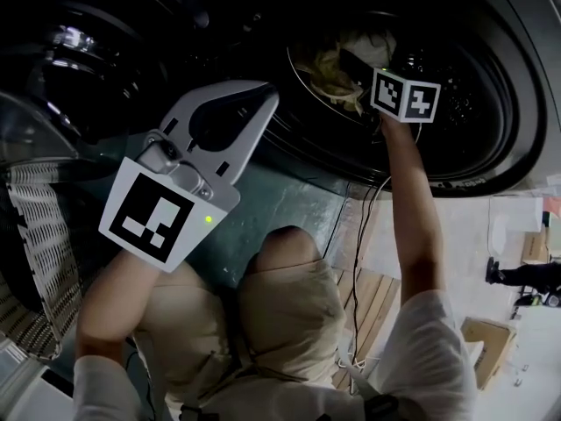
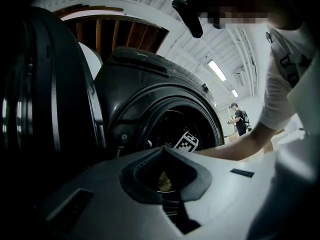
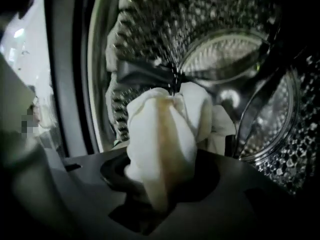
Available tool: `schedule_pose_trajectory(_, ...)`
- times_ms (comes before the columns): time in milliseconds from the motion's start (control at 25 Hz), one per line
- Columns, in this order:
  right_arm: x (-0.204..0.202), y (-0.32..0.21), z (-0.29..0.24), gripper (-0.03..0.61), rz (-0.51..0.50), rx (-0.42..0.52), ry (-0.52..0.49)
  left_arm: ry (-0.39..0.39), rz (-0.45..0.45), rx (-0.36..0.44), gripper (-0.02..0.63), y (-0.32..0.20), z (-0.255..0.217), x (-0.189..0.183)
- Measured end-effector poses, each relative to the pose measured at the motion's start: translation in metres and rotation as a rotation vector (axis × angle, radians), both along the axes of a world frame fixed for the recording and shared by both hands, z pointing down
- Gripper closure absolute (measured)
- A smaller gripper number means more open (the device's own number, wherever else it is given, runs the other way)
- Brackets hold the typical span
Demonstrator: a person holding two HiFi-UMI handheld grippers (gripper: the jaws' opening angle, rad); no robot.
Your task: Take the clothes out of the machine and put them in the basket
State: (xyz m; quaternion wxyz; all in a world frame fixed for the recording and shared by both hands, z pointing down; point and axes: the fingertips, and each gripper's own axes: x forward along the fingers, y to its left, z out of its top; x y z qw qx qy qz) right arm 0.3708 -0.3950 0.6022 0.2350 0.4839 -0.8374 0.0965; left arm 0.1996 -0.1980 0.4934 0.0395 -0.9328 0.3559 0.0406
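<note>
The washing machine's drum [image 1: 456, 103] gapes at the top right of the head view. My right gripper [image 1: 355, 68] reaches into it, its marker cube showing at the mouth. It is shut on a cream and white garment [image 3: 160, 119], which bunches up between the jaws and hangs clear of the perforated drum wall [image 3: 235, 14]; the same garment [image 1: 329, 75] shows pale yellow in the head view. My left gripper [image 1: 266, 102] hovers outside in front of the machine, shut with nothing in it; in its own view the left gripper [image 2: 163, 149] points at the drum opening. The white mesh basket [image 1: 35, 235] stands at the far left.
The machine's open door [image 1: 70, 51] swings out at the upper left, above the basket. Cables [image 1: 355, 261] trail over the floor and a wooden pallet [image 1: 377, 305]. A cardboard box [image 1: 486, 340] sits at the lower right. Another person [image 2: 241, 120] stands far off.
</note>
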Motion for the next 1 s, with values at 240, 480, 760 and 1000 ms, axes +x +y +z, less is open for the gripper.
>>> schedule_pose_trajectory(240,-0.009,0.051,-0.04,0.37,-0.015,0.113,-0.028,0.015,-0.002,-0.005,0.6,-0.003,0.002,-0.005)
schedule_pose_trajectory(480,-0.014,0.093,-0.052,0.37,-0.036,0.163,-0.028,0.002,0.003,0.022,0.6,0.001,0.0,-0.007)
schedule_pose_trajectory(760,-0.027,0.144,-0.055,0.368,-0.048,0.182,-0.082,0.01,0.0,0.026,0.6,-0.004,0.003,-0.008)
schedule_pose_trajectory(1000,-0.035,0.159,-0.064,0.367,-0.034,0.193,-0.101,0.012,0.002,0.034,0.6,-0.008,0.001,-0.006)
